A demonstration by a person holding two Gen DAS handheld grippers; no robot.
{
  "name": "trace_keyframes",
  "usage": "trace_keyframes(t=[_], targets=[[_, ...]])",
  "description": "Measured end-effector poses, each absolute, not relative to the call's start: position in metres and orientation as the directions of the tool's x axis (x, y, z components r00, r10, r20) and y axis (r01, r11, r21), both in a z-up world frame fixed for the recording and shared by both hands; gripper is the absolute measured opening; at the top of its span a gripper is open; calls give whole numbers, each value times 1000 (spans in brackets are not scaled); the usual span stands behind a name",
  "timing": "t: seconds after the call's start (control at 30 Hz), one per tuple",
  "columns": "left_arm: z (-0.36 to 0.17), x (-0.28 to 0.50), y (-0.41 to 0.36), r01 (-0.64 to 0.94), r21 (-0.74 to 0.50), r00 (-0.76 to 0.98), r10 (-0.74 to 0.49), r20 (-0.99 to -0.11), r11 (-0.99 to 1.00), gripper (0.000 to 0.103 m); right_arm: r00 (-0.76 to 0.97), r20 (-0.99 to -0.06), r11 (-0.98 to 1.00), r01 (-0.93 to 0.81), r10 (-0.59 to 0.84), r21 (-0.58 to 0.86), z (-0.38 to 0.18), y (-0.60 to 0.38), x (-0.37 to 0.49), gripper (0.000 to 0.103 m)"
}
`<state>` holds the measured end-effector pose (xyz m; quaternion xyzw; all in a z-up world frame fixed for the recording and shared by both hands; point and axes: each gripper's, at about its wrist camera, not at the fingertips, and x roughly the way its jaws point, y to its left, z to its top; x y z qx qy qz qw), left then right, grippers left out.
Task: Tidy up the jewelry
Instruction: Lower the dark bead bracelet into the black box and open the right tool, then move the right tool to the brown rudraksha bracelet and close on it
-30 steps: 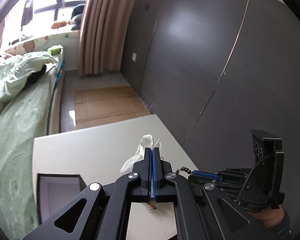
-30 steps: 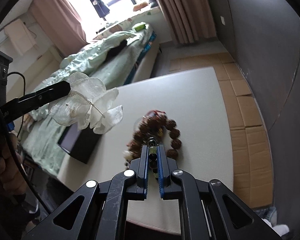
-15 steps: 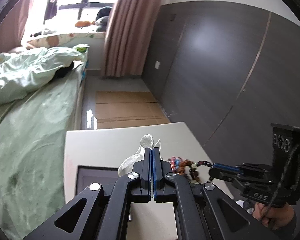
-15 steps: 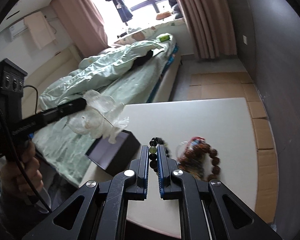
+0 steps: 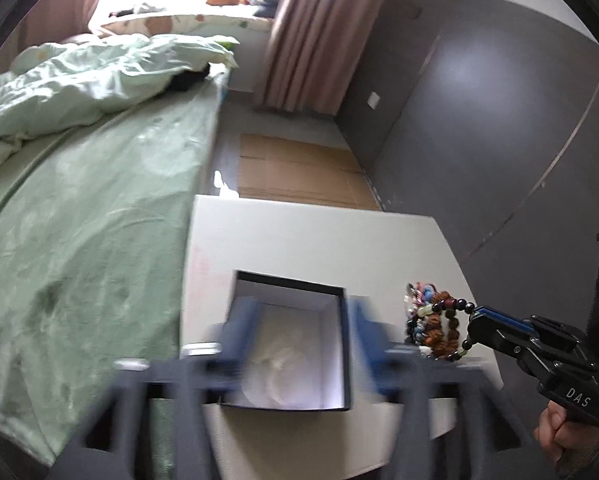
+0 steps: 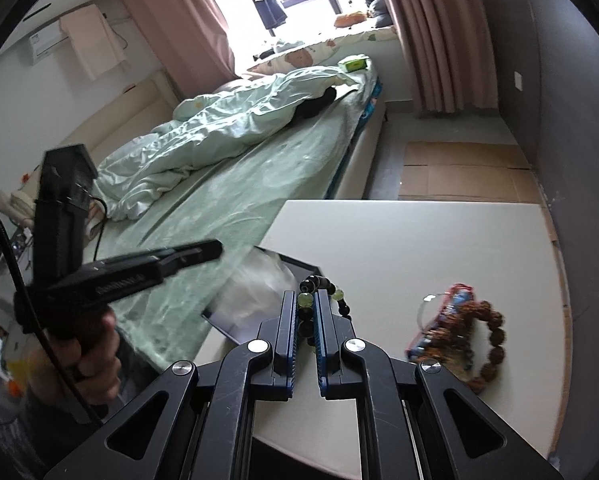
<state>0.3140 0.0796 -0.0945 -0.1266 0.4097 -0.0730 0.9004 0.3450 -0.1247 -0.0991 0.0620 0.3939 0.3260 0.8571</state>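
A black box point(image 5: 341, 344) with a white lining sits at the near left of the white table point(image 5: 299, 240). A crumpled clear plastic bag point(image 5: 279, 364) lies inside it. My left gripper point(image 5: 299, 320) hovers over the box, blurred, its jaws opening wide with nothing pressed between them. The right wrist view shows it side-on as the left gripper point(image 6: 215, 250) above the bag point(image 6: 259, 284). My right gripper point(image 6: 304, 300) is shut on a dark bead bracelet point(image 6: 311, 284) with green beads, held above the table beside the box point(image 6: 311, 268). A pile of bracelets point(image 6: 459, 336) lies to its right.
A bed point(image 6: 259, 168) with green bedding runs along the table's left side. A dark grey wall point(image 5: 479, 120) stands to the right, and flattened cardboard point(image 5: 295, 168) covers the floor beyond the table. A hand point(image 6: 83, 344) grips the left tool's handle.
The left gripper moved over the box, spread its jaws and let go of the plastic bag, which now lies inside. The right gripper lifted the dark bracelet off the pile and carried it leftward.
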Motion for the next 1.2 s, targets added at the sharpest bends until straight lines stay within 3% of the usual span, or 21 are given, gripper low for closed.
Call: trace_keyframes(t=[0.07, 0.47, 0.57, 0.63, 0.67, 0.7, 1.2], targets=[[-91, 302, 90, 13, -275, 689, -208, -694, 961, 87, 465, -635, 770, -521, 618, 368, -99, -115, 346, 9], [-91, 275, 137, -57, -291, 699, -170, -694, 955, 88, 384, -643, 715, -581, 663, 390, -101, -53, 355, 9], [-90, 271, 141, -64, -285, 703, -159, -693, 956, 88, 371, -681, 732, -576, 631, 364, -105, -39, 358, 10], [-90, 271, 139, -65, -282, 703, -157, -694, 957, 88, 376, -714, 762, -552, 591, 339, -109, -35, 363, 32], [-89, 271, 138, -62, -281, 703, -157, -693, 958, 88, 381, -717, 770, -539, 584, 340, -111, -37, 364, 60], [-89, 270, 136, -58, -280, 704, -159, -692, 958, 88, 395, -714, 781, -521, 578, 345, -112, -43, 365, 70], [-85, 286, 65, 93, -272, 689, -259, -677, 958, 88, 481, -722, 864, -352, 497, 360, -116, -149, 361, 70]])
